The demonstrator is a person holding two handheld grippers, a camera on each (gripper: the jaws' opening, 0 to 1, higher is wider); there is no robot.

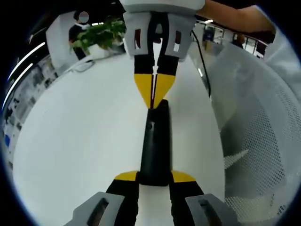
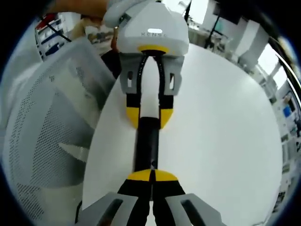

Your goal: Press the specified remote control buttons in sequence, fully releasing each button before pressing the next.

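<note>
A slim black remote control lies lengthwise above the white table. My left gripper is shut on its near end, one yellow-tipped jaw on each long side. From the far side comes my right gripper, jaws shut together, its yellow tips touching the remote's far end from above. In the right gripper view the same remote runs from my shut right gripper up to the left gripper clamped around it. The buttons are too dark to make out.
A white mesh chair stands close beside the table edge, also visible as the chair back. A green plant and a black cable sit at the table's far end. A person's arm reaches over the top.
</note>
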